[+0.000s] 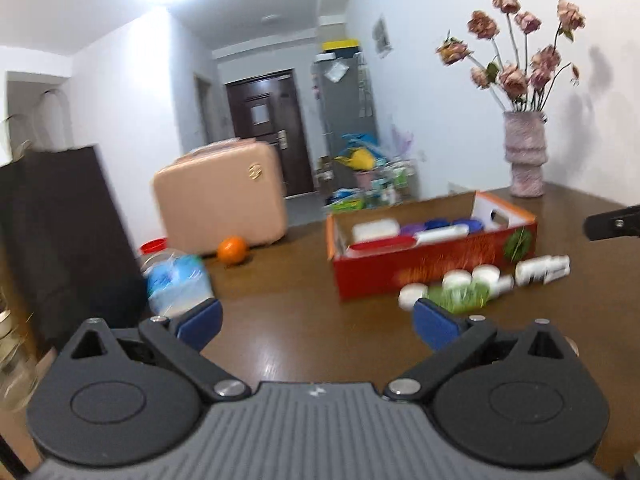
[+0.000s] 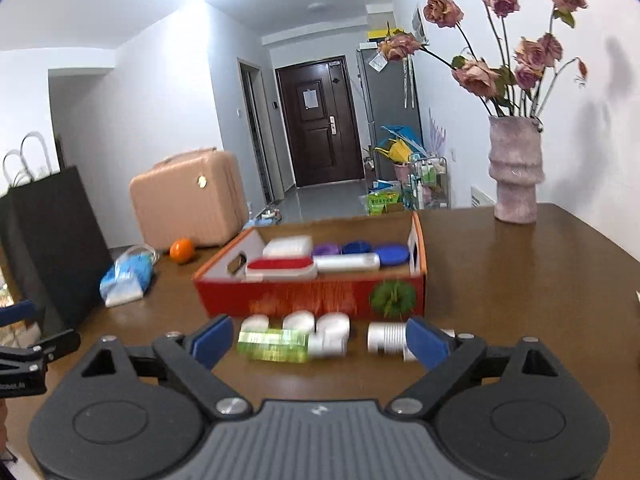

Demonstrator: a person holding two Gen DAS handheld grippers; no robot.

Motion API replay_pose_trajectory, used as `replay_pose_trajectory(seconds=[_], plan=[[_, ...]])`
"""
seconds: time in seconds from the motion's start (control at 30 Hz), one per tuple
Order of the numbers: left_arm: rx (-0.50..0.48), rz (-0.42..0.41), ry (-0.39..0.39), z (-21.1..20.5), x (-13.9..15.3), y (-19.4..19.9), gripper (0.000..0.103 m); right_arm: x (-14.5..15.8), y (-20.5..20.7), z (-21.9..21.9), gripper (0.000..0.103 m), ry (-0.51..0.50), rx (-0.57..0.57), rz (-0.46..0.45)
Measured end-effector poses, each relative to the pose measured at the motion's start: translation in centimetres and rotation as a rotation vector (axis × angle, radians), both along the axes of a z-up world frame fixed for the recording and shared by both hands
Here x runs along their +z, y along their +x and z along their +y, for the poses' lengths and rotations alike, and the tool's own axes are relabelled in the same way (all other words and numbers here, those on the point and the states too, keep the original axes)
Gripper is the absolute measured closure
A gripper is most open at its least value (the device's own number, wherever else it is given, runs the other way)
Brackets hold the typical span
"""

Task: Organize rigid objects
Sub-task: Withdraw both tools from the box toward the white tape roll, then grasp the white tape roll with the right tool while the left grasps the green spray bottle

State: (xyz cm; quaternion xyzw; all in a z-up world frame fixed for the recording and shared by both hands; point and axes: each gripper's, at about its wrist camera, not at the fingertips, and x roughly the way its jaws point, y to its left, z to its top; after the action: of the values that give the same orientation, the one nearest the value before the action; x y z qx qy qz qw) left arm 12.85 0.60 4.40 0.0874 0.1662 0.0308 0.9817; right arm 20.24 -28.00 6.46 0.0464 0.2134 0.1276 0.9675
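Both tongs spread wide, nothing between the pads. Left tongs (image 1: 316,322) hang over bare worktop (image 1: 280,280), aimed between the box and a blue-white bag (image 1: 176,280). Right tongs (image 2: 320,340) face the loose items head-on, low and slightly nose-down, looks like lining up for a pick.

Red box (image 2: 312,296) sits mid-worktop, open top, long side toward the cameras. Already in it: white tub (image 2: 288,246), red-lidded case (image 2: 280,268), white tube (image 2: 348,262), purple lid (image 2: 326,249), two blue lids (image 2: 390,254). Packed in rows, so I judge the box is the sorting target and the job is partly done.

Still out, in a row just in front of the box: three white jars (image 2: 298,322), a green bottle (image 2: 274,346) lying on its side, and a ribbed white bottle (image 2: 386,338) also lying down, partly behind the right pad. They sit close together; jars touching or nearly, blur makes it hard to tell. Lying bottles may roll if nudged, so grip across the body.

Likely next: right tongs take the green bottle or ribbed bottle, nearest their gap.

Not task stuff, I'd say: orange (image 2: 182,251), pink case (image 2: 188,200), black bag (image 2: 52,240), vase (image 2: 516,168) of dried roses on the far right corner, well apart from the box.
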Motion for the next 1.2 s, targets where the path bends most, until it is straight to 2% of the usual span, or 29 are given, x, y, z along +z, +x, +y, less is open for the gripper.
replay_pose_trajectory(seconds=[0.1,0.2,0.27,0.4,0.53,0.7,0.77,0.87,1.03,1.07,1.13,1.2], plan=[[-0.025,0.021,-0.046,0.0,-1.5,-3.0,0.0,-2.0,-3.8,0.3,0.009,-0.024,-0.009,-0.006],[-0.072,0.02,-0.026,-0.9,-2.7,-4.8,0.0,-4.3,-6.3,0.4,0.009,-0.027,0.002,0.038],[-0.082,0.032,-0.015,-1.7,-3.3,-5.1,0.0,-5.4,-7.5,0.4,0.009,-0.033,-0.004,0.061],[-0.154,0.059,-0.001,-3.6,-4.1,-5.0,0.0,-6.1,-8.8,0.3,0.009,-0.078,-0.03,0.052],[-0.178,0.089,-0.016,-4.5,-4.5,-4.2,0.0,-6.3,-8.6,-0.8,0.013,-0.022,-0.024,0.078],[-0.156,0.14,-0.022,-4.6,-5.2,-2.4,0.0,-7.2,-8.0,-0.1,0.015,-0.033,0.066,0.029],[-0.144,0.164,-0.032,-4.4,-5.5,-1.2,0.0,-7.4,-7.5,0.7,0.02,-0.052,0.099,0.008],[-0.15,0.185,-0.038,-4.1,-5.7,0.6,0.0,-7.8,-5.8,2.2,0.021,-0.084,0.136,0.022],[-0.265,0.215,-0.015,-4.4,-6.1,5.0,0.002,-9.1,-1.9,4.2,0.028,-0.134,0.135,0.071],[-0.283,0.213,-0.019,-4.4,-6.0,6.2,0.002,-9.3,-1.3,4.4,0.033,-0.137,0.139,0.075],[-0.32,0.223,-0.036,-4.5,-5.9,8.6,0.007,-9.6,-0.1,4.7,0.033,-0.152,0.151,0.086],[-0.36,0.229,-0.052,-4.8,-5.7,11.2,0.013,-9.9,1.0,4.9,0.042,-0.167,0.17,0.114]])
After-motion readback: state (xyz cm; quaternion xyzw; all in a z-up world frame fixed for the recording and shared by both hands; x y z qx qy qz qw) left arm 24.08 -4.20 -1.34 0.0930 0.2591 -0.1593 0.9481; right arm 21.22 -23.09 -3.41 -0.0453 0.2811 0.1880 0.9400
